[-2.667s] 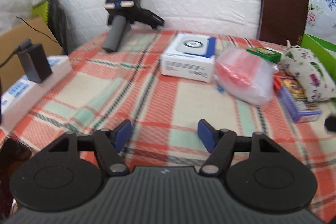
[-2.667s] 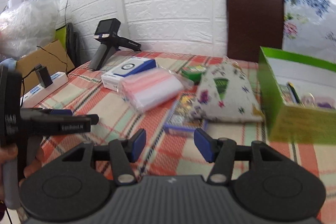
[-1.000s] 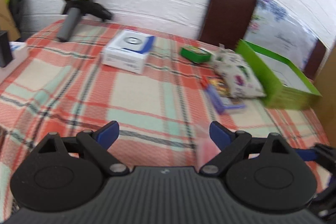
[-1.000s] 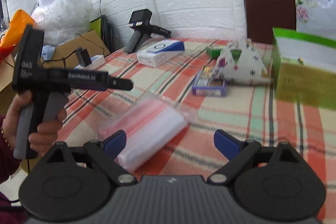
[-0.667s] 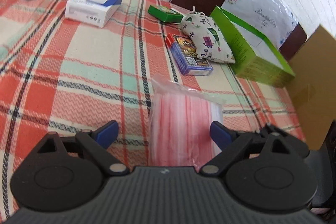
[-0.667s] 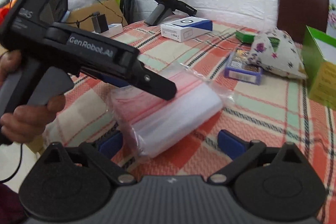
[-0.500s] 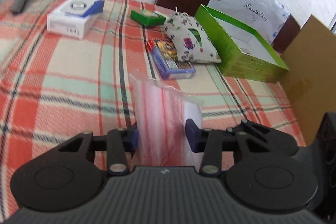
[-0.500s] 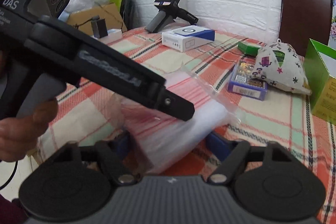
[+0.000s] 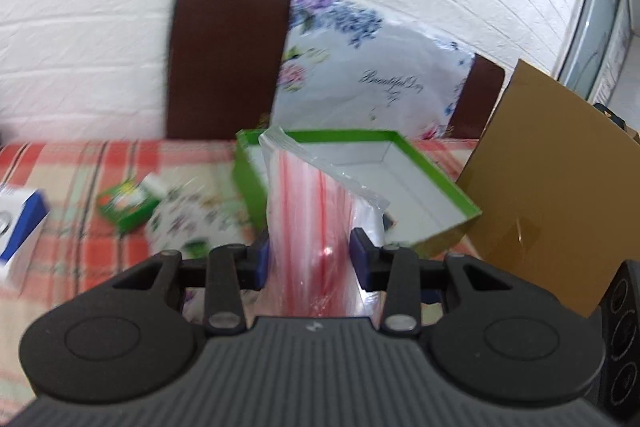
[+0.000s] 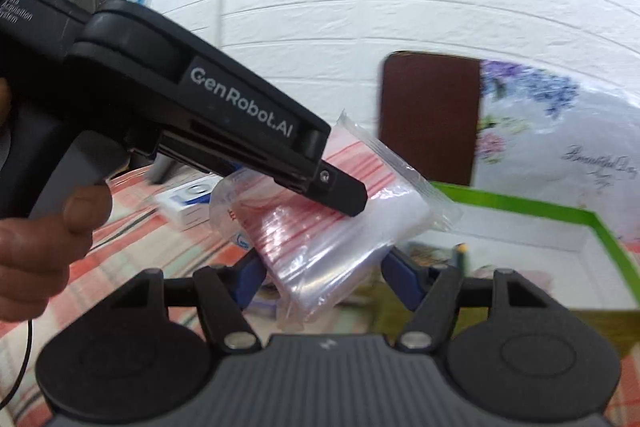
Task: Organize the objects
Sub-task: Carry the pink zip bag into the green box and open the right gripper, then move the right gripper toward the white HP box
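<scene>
My left gripper (image 9: pixel 310 255) is shut on a clear pack of zip bags with red stripes (image 9: pixel 308 195) and holds it in the air, pointing toward the open green box (image 9: pixel 436 183). In the right wrist view the same pack (image 10: pixel 320 227) hangs from the left gripper's black body (image 10: pixel 224 131), above the checked tablecloth and near the green box (image 10: pixel 592 227). My right gripper (image 10: pixel 322 275) sits just under the pack; its blue pads stand apart on either side of it, and I cannot tell whether they touch it.
On the tablecloth lie a floral pouch (image 9: pixel 188 219), a small green box (image 9: pixel 128 205) and a white and blue box (image 9: pixel 18 223). A brown chair back (image 9: pixel 228 63), a floral plastic bag (image 9: pixel 372 79) and a cardboard panel (image 9: pixel 552 187) stand behind and to the right.
The left gripper closed on the zip-bag pack and lifted it off the table, swinging right toward the green box. The right gripper followed beneath it.
</scene>
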